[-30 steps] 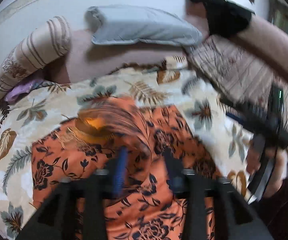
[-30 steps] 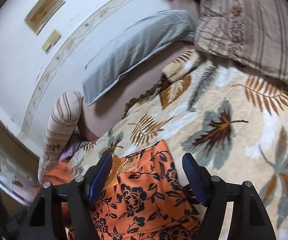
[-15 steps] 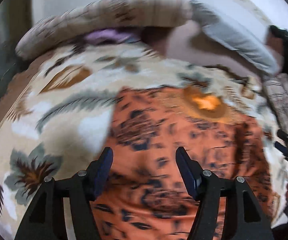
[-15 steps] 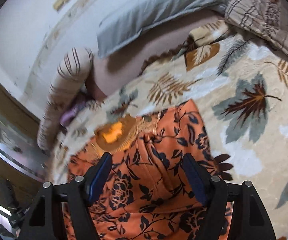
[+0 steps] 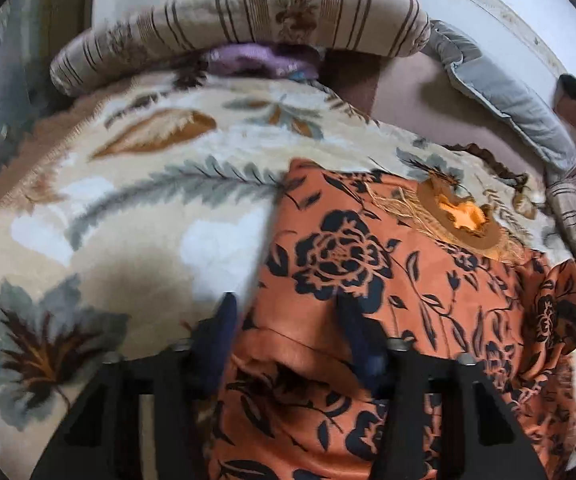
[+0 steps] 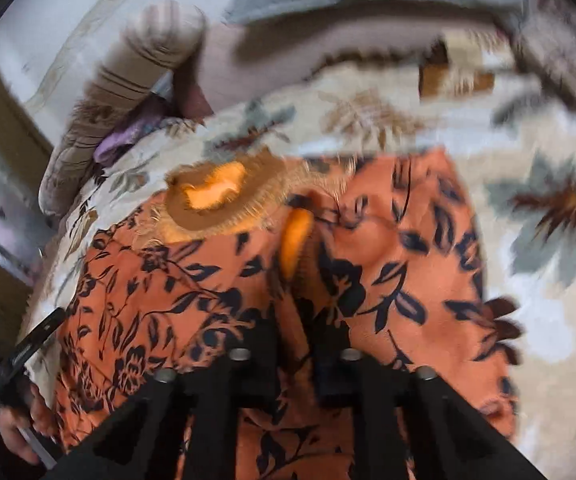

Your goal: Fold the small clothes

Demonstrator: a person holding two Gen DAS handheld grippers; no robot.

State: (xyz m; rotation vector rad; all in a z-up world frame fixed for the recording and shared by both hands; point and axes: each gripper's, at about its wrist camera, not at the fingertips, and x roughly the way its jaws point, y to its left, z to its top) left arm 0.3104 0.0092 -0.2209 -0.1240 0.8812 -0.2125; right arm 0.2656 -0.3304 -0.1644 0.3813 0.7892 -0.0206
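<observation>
Orange top (image 5: 387,280) spread flat on leaf blanket (image 5: 128,208) below striped bolster (image 5: 248,24), left gripper (image 5: 291,320) spread wide astride its left edge, right gripper (image 6: 293,332) pinched tight on a raised fold mid-cloth

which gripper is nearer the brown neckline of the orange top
Right. The right gripper is pinched on the orange top just below the brown neckline; the left gripper straddles the top's side edge, lower down.

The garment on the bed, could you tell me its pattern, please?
The garment is orange with black flowers and leaves, clearest in the left wrist view.
</observation>
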